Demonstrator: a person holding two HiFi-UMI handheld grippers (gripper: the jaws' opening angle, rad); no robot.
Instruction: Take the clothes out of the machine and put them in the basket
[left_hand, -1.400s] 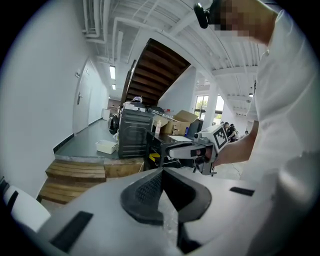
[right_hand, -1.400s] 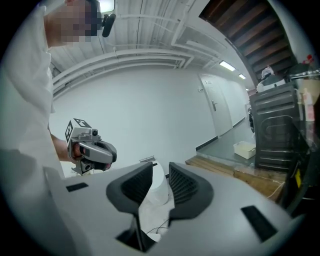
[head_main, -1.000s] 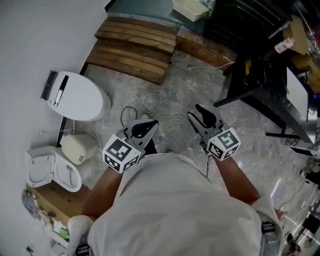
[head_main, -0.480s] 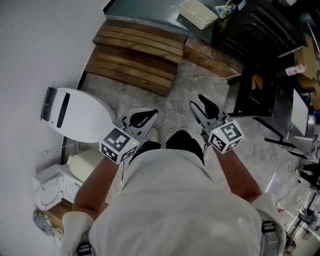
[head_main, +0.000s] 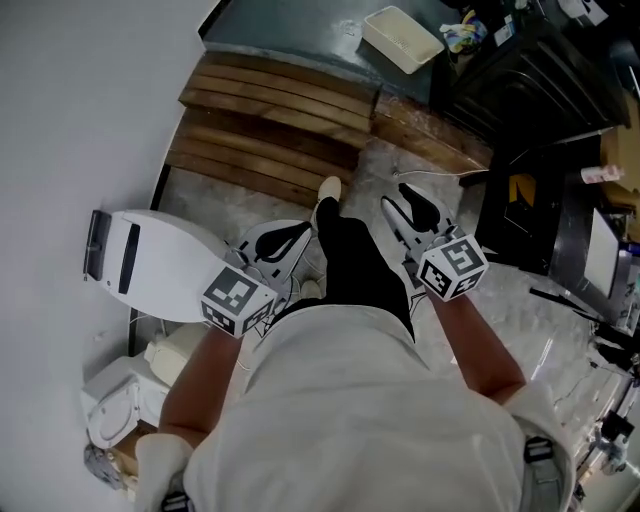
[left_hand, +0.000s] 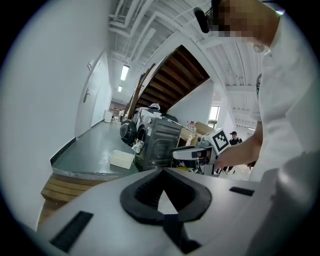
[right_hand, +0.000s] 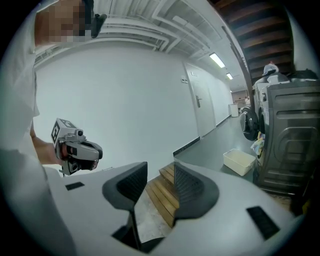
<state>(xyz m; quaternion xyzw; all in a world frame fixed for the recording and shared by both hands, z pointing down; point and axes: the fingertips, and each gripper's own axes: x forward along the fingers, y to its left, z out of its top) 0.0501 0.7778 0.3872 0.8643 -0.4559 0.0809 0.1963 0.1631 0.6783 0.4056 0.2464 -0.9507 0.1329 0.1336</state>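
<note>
Hanging at the front of the dark machine, the clothes show in the head view as a small crumpled bunch of yellow and blue cloth, just beside a shallow, cream, round-cornered plastic basket that stands on the smooth dark floor above the slatted wooden steps. Both lie well apart from the person, whose black-trousered leg reaches over mottled grey stone between the two tools. The left hand-held gripper has its black pads pressed together with nothing in them; the right hand-held gripper is slightly spread and empty. In the left gripper view the ribbed black pads meet at their tips and frame only a bare gap; beyond them the machine is a boxy grey metal body with ribbed panels, the clothes a pale soft heap at its foot, and the basket a low white tub just beside them. In the right gripper view the jaws stand a little apart, with the steps' light planks showing between them and nothing held; the clothes hang as a limp, mixed-colour bundle on the machine's front, and the basket sits on the glossy floor just below them, near a plain white wall.
</note>
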